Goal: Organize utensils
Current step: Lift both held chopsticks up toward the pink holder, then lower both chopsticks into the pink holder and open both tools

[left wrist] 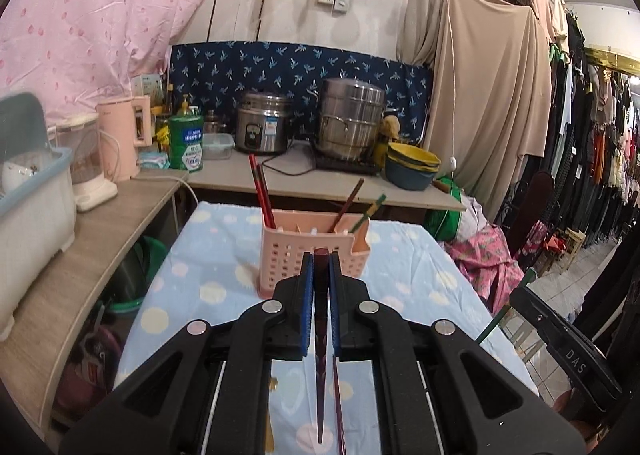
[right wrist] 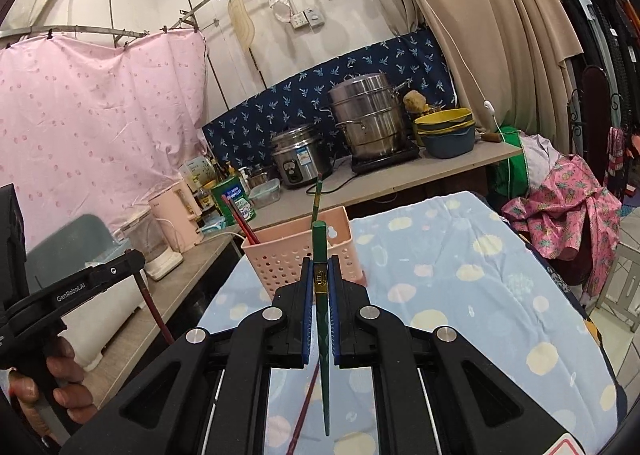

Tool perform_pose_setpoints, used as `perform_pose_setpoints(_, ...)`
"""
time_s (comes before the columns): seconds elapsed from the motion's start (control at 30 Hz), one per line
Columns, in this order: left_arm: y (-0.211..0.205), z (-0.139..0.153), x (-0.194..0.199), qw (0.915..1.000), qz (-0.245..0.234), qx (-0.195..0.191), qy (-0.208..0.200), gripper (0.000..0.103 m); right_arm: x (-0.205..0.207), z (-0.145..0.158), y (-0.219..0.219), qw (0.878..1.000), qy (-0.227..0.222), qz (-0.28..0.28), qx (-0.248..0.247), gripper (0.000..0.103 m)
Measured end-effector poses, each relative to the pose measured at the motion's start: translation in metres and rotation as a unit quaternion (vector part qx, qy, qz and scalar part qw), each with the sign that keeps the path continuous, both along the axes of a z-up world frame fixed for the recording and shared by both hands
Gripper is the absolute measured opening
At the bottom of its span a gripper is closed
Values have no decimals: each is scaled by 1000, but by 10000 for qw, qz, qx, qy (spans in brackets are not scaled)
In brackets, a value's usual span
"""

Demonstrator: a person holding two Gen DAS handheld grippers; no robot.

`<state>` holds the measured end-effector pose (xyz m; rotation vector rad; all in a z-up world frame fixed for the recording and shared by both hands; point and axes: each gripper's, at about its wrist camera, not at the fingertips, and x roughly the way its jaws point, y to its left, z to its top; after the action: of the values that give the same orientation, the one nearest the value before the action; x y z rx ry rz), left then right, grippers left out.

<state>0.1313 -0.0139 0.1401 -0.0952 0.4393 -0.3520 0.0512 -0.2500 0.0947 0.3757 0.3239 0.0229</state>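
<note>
**Two grippers, each clamped on one chopstick, facing a pink basket**

In my left wrist view, the left gripper point(left wrist: 321, 259) sits at the lower centre of the frame, its jaws narrowed to a slit around a dark maroon chopstick point(left wrist: 321, 335). The stick stands nearly on end between the blue pads point(left wrist: 307, 295), its blunt end at the fingertips and its thin end towards the bottom of the frame. Just above it, at the centre, a pink slotted basket point(left wrist: 296, 255) stands on a tabletop covered by a light blue cloth with pale dots point(left wrist: 192, 279). Two red chopsticks point(left wrist: 262, 191) lean out of the basket's left end; a brown one point(left wrist: 352, 199) and a green one point(left wrist: 370, 213) lean out of its right end.

In my right wrist view, the right gripper point(right wrist: 321, 267) holds a green chopstick point(right wrist: 321, 319) the same way, jaws pressed tight on it. The basket point(right wrist: 280, 255) is just above the fingertips. At the left edge, a person's hand point(right wrist: 60, 387) grips the handle of the other gripper.

Behind the tabletop, a counter point(left wrist: 320, 183) carries a rice cooker point(left wrist: 262, 127), a steel steamer pot point(left wrist: 350, 119) and stacked bowls point(left wrist: 412, 167).
</note>
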Motion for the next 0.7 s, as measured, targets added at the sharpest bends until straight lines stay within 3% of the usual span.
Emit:
perform_pose_setpoints(0.27, -4, 39, 47, 9991, 158, -164, -369, 7, 47, 27, -10, 9994, -250, 27, 227, 7)
perform_pose_setpoints(0.7, -10, 88, 126, 9919, 522, -328, -1109, 7, 155, 83, -43, 9870, -1066, -82, 1197, 7)
